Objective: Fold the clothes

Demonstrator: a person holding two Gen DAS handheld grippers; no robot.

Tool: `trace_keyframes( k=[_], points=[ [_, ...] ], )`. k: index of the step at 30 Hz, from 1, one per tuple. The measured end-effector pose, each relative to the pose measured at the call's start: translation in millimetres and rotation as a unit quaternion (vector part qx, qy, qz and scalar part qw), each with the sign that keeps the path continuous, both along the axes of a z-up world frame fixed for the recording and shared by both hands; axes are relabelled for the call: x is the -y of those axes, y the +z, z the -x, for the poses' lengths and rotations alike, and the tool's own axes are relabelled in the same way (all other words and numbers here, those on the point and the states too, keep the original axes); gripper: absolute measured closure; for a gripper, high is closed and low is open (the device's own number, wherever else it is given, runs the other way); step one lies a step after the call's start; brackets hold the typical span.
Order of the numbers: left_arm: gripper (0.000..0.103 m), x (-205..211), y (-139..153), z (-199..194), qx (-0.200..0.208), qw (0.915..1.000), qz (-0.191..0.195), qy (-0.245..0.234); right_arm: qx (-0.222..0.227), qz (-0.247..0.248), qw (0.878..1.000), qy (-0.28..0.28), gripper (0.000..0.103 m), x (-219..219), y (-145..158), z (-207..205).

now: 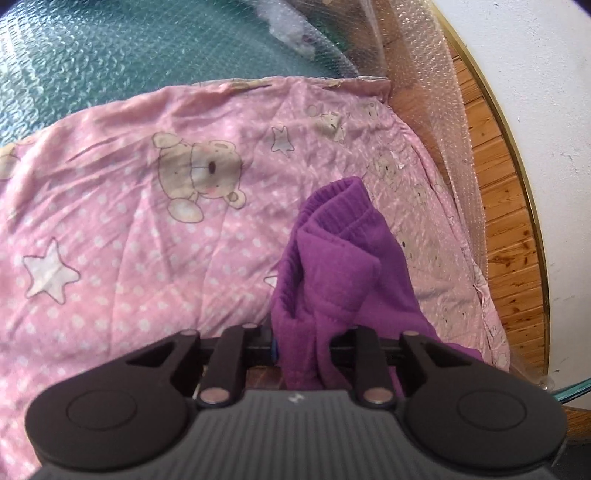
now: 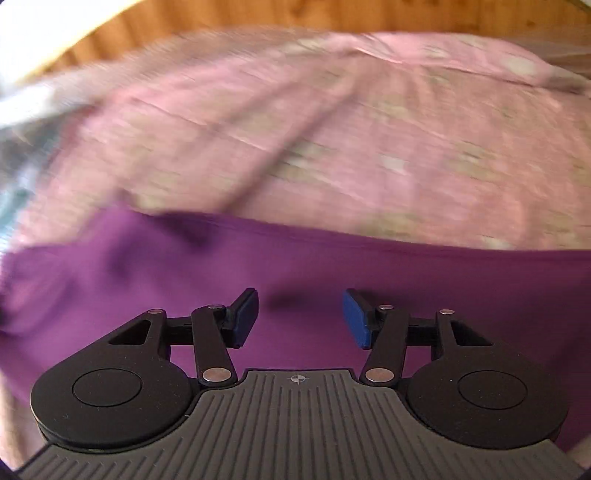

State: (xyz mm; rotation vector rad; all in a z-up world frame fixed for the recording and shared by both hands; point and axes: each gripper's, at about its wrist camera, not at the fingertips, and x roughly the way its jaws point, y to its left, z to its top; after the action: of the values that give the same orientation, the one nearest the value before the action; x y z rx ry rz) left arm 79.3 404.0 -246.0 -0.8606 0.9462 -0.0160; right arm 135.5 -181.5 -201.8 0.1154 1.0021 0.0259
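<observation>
While the left gripper [image 1: 301, 343] points down over the bed, a thick fold of the purple garment [image 1: 332, 266] stands bunched between its jaws, hiding the pads, so the grip reads as a pinch on the cloth, with the jaws drawn fairly close around it. From that pinch the garment rises in a rumpled hump, its ribbed elastic hem showing at the top, and a further part trails off to the right behind the gripper's body. Under and around it lies a pink bedsheet [image 1: 140, 229] printed with white dots, stars and teddy bears, wrinkled and spread wide. Beyond the sheet's far edge sits a teal surface under bubble wrap [image 1: 122, 48], and more bubble wrap [image 1: 436, 122] hangs along the right side against a wooden panel [image 1: 513, 236], with a white wall [image 1: 546, 110] past a thin gold trim. The right gripper [image 2: 301, 317] hovers with its blue pads [image 2: 354, 317] spread apart and nothing between them; the purple garment [image 2: 369, 266] lies flat and smooth beneath it, filling the lower half of the right wrist view. Whether the pads touch the cloth cannot be told. Past the garment's upper edge the pink bedsheet [image 2: 332, 129] stretches away, heavily blurred, and a strip of wooden panel [image 2: 221, 14] shows at the top.
</observation>
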Motion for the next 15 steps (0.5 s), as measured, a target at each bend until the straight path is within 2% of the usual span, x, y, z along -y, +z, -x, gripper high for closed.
trace_keyframes(
  k=[1,3,4,5,6,8,10,12,14,15],
  points=[
    [0.073,-5,4,5,-0.001,1.0000,-0.006,0.004,0.001,0.012,1.000,0.001,0.061,20,-5,4],
    [0.067,-18,20,18,0.002,0.9993,-0.036,0.013,0.013,-0.002,1.000,-0.004,0.076,62,-1,17],
    [0.065,-23,30,22,0.000,0.9980,-0.060,0.018,0.011,0.000,1.000,-0.013,0.076,79,2,22],
    [0.064,-28,40,26,0.000,0.9962,-0.083,0.023,0.014,0.015,1.000,-0.020,0.070,88,7,25],
    [0.064,-30,52,29,0.004,0.9942,-0.104,0.028,0.017,0.029,0.999,-0.026,0.055,98,12,29],
    [0.064,-23,74,21,0.032,0.9931,-0.111,0.016,0.024,0.056,0.997,-0.037,0.052,115,22,35],
    [0.059,4,90,-4,0.071,0.9932,-0.088,-0.027,0.048,0.058,0.997,-0.030,0.047,120,34,36],
    [0.047,44,89,-38,0.084,0.9892,-0.085,-0.085,0.061,0.060,0.996,-0.023,0.035,126,40,33],
    [0.047,81,73,-69,0.071,0.9851,-0.096,-0.124,0.056,0.067,0.996,-0.028,0.033,140,37,26],
    [0.048,90,60,-81,0.051,0.9846,-0.109,-0.126,0.051,0.072,0.995,-0.035,0.035,151,34,23]
  ],
)
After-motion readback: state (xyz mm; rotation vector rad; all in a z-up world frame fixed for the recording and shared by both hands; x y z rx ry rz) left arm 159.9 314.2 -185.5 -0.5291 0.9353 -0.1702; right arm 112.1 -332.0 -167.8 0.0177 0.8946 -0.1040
